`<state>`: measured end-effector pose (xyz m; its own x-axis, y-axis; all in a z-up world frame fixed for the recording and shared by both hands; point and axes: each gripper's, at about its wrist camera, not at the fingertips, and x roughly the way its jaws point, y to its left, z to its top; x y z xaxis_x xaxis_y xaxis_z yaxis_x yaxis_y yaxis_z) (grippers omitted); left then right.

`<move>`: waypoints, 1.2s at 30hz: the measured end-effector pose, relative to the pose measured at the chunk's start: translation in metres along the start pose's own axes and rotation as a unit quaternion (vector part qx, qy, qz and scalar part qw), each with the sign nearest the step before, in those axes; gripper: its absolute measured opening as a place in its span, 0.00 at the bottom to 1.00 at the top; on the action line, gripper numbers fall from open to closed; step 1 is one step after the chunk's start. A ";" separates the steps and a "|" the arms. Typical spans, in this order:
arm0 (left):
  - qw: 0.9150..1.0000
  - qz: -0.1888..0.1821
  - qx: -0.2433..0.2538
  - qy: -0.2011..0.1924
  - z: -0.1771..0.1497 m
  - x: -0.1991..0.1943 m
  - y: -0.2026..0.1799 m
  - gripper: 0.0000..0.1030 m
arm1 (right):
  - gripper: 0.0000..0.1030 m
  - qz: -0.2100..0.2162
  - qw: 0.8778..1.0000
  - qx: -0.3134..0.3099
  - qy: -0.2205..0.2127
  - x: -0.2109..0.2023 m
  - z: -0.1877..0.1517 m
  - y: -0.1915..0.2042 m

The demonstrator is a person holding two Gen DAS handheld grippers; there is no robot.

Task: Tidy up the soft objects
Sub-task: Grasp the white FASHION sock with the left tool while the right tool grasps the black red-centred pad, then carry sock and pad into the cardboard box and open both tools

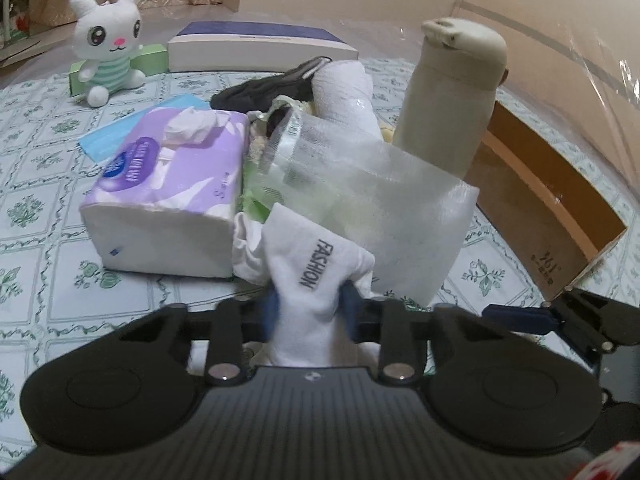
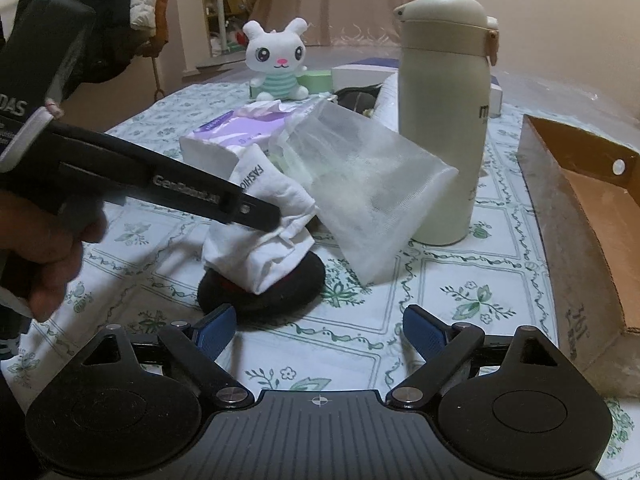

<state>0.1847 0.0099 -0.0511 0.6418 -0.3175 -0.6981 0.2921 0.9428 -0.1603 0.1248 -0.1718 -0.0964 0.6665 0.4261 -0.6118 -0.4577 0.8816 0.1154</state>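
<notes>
My left gripper [image 1: 310, 308] is shut on a white sock [image 1: 316, 276] printed FASHION. In the right wrist view the left gripper [image 2: 272, 216] holds the sock [image 2: 268, 236] just above a black round soft thing [image 2: 260, 286] on the table. My right gripper [image 2: 318, 330] is open and empty, close in front of the black thing. A white mesh pouch [image 2: 372, 192] leans behind the sock. A purple tissue pack [image 1: 168, 192] lies to the left. A plush bunny [image 1: 108, 44] sits at the back.
A beige flask [image 2: 444, 120] stands right of the pouch. An open cardboard box [image 2: 580, 216] sits at the right table edge. A rolled white towel [image 1: 344, 92], dark cloth [image 1: 264, 90] and a flat white-and-blue box [image 1: 260, 48] lie further back on the floral tablecloth [image 1: 48, 208].
</notes>
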 end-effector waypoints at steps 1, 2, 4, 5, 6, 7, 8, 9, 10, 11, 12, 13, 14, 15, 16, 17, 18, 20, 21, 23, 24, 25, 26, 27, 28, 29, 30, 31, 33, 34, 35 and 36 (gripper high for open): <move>1.000 0.000 -0.003 -0.002 -0.001 -0.003 0.002 0.13 | 0.88 0.003 1.000 -0.001 0.000 0.001 0.001 0.001; 1.000 0.001 -0.008 -0.005 -0.001 -0.007 0.005 0.12 | 0.88 0.006 1.000 -0.003 -0.001 0.002 0.002 0.003; 1.000 0.004 -0.024 -0.011 -0.003 -0.019 0.012 0.11 | 0.88 0.011 1.000 -0.008 -0.001 0.004 0.003 0.007; 0.999 0.006 -0.031 -0.015 -0.005 -0.026 0.015 0.10 | 0.88 0.013 1.000 -0.012 -0.001 0.006 0.005 0.009; 0.999 0.009 -0.038 -0.019 -0.007 -0.033 0.020 0.10 | 0.88 0.016 1.000 -0.016 -0.002 0.008 0.006 0.012; 0.999 0.013 -0.043 -0.021 -0.008 -0.040 0.023 0.10 | 0.88 0.018 1.000 -0.020 -0.002 0.010 0.007 0.014; 0.998 0.019 -0.049 -0.022 -0.011 -0.046 0.027 0.10 | 0.88 0.020 1.000 -0.024 -0.003 0.012 0.008 0.017; 0.998 0.026 -0.057 -0.024 -0.014 -0.053 0.032 0.10 | 0.88 0.021 0.999 -0.030 -0.003 0.015 0.009 0.021; 0.997 0.030 -0.064 -0.027 -0.017 -0.059 0.037 0.10 | 0.88 0.021 0.999 -0.036 -0.002 0.018 0.010 0.024; 0.996 0.035 -0.072 -0.028 -0.020 -0.066 0.042 0.10 | 0.88 0.020 0.999 -0.042 -0.001 0.021 0.010 0.026; 0.996 0.041 -0.077 -0.027 -0.023 -0.070 0.047 0.10 | 0.88 0.019 0.999 -0.048 0.000 0.024 0.011 0.029; 0.995 0.046 -0.081 -0.027 -0.026 -0.074 0.051 0.10 | 0.88 0.019 0.998 -0.053 0.002 0.028 0.011 0.030; 0.995 0.054 -0.083 -0.025 -0.029 -0.078 0.056 0.10 | 0.88 0.019 0.998 -0.058 0.004 0.032 0.011 0.033; 0.994 0.058 -0.084 -0.021 -0.031 -0.080 0.060 0.10 | 0.88 0.017 0.998 -0.063 0.006 0.035 0.011 0.035; 0.994 0.062 -0.084 -0.016 -0.034 -0.080 0.062 0.10 | 0.88 0.014 0.998 -0.068 0.009 0.039 0.011 0.037; 0.995 0.064 -0.080 -0.008 -0.037 -0.078 0.063 0.11 | 0.88 0.011 0.997 -0.072 0.013 0.042 0.011 0.039; 0.995 0.068 -0.077 -0.003 -0.040 -0.077 0.065 0.14 | 0.88 0.009 0.997 -0.073 0.015 0.045 0.011 0.040; 0.994 0.073 -0.075 0.005 -0.045 -0.073 0.066 0.28 | 0.88 0.006 0.998 -0.068 0.017 0.049 0.011 0.040; 0.994 0.079 -0.075 0.009 -0.046 -0.070 0.066 0.42 | 0.88 0.004 0.998 -0.066 0.016 0.050 0.012 0.040; 0.994 0.089 -0.068 0.011 -0.048 -0.067 0.066 0.57 | 0.84 0.003 0.998 -0.067 0.013 0.051 0.012 0.040; 0.994 0.091 -0.063 0.009 -0.048 -0.066 0.065 0.63 | 0.81 0.004 0.998 -0.068 0.011 0.051 0.012 0.041; 0.994 0.092 -0.058 0.007 -0.048 -0.064 0.064 0.65 | 0.81 0.003 0.998 -0.068 0.010 0.051 0.012 0.041; 0.994 0.090 -0.054 0.004 -0.047 -0.063 0.064 0.69 | 0.79 0.003 0.998 -0.068 0.009 0.050 0.012 0.041; 0.995 0.088 -0.050 0.003 -0.046 -0.061 0.063 0.69 | 0.77 0.002 0.998 -0.066 0.008 0.050 0.012 0.040; 0.995 0.089 -0.046 0.002 -0.046 -0.059 0.062 0.69 | 0.77 0.001 0.998 -0.064 0.007 0.050 0.013 0.040; 0.995 0.093 -0.037 0.001 -0.045 -0.057 0.060 0.69 | 0.76 0.000 0.998 -0.062 0.006 0.049 0.013 0.040; 0.995 0.097 -0.025 -0.002 -0.044 -0.056 0.057 0.69 | 0.76 -0.001 0.998 -0.061 0.006 0.049 0.013 0.040; 0.995 0.100 -0.012 -0.006 -0.043 -0.055 0.053 0.69 | 0.76 -0.003 0.998 -0.060 0.006 0.047 0.013 0.039; 0.994 0.104 0.020 -0.014 -0.042 -0.053 0.044 0.69 | 0.76 -0.011 0.998 -0.057 0.003 0.045 0.013 0.037; 0.994 0.105 0.036 -0.019 -0.041 -0.052 0.039 0.69 | 0.76 -0.014 0.998 -0.055 0.001 0.042 0.013 0.035; 0.992 0.105 0.061 -0.026 -0.041 -0.053 0.033 0.69 | 0.76 -0.017 0.999 -0.052 0.000 0.040 0.012 0.032; 0.991 0.103 0.080 -0.031 -0.040 -0.052 0.029 0.69 | 0.76 -0.020 0.999 -0.049 -0.001 0.038 0.012 0.030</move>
<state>0.1309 0.0575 -0.0474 0.7401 -0.1299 -0.6598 0.2560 0.9617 0.0978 0.1437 -0.1269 -0.1065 0.6868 0.3908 -0.6129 -0.4854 0.8742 0.0136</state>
